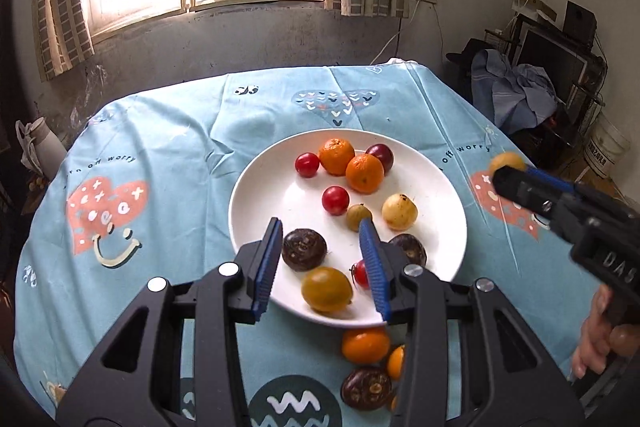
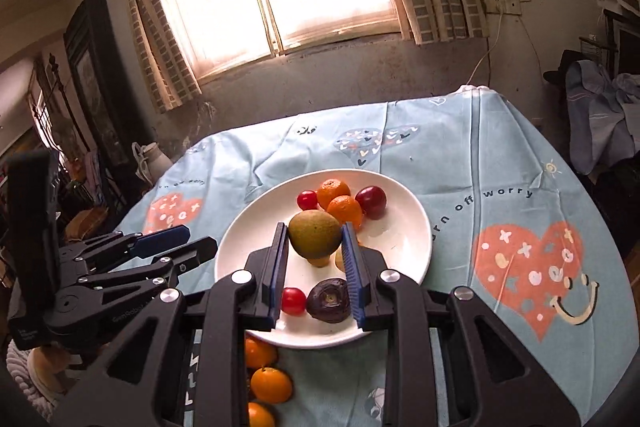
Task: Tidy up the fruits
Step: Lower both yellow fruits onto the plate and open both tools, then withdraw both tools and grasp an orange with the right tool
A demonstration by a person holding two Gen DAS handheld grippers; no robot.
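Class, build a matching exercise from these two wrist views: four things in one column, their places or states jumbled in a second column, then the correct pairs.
Things
1. round green-yellow fruit
2. left tongs
3. shallow white plate
4. orange tangerine nearest the plate

Places or states
A. on the blue cloth, off the plate
B. clamped between the right tongs' blue pads
C. jaws apart, holding nothing
D. carrying red, orange and dark brown fruit

Pairs: 1-B, 2-C, 3-D, 4-A

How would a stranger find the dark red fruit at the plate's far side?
Find the white plate on the blue tablecloth. Near its far rim sit two oranges, the fruit just right of them. It is darker and larger than the red tomatoes.
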